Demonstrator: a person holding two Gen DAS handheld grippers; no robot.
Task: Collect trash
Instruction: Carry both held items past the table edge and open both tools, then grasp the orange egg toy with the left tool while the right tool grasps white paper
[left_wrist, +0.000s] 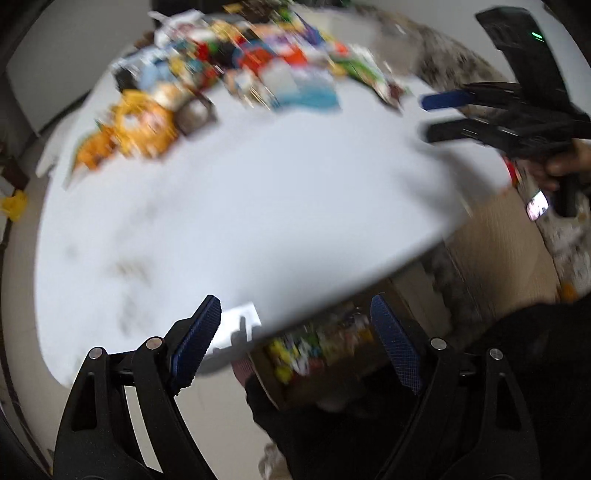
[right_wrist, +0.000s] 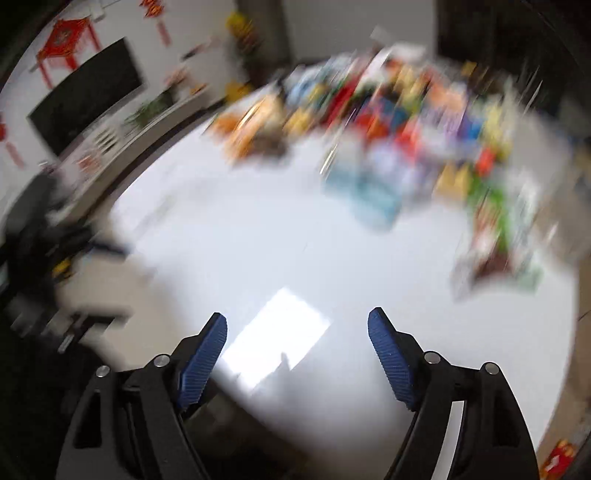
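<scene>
Trash (left_wrist: 236, 62), a blurred heap of bright wrappers and packets, lies across the far side of the white tabletop (left_wrist: 221, 206), probably piled there so pieces can be carried one at a time to the box. From left to right in the left wrist view: orange packets sit at the heap's left end, the bare tabletop fills the middle, and below its near edge stands an open cardboard box (left_wrist: 498, 236) with colourful pieces already inside. The left hand-held gripper (left_wrist: 295, 332) hangs over that near edge, jaws spread wide and holding nothing. The right hand-held gripper (right_wrist: 297, 332) hovers above the tabletop, pointed toward the heap, jaws likewise apart and empty.
</scene>
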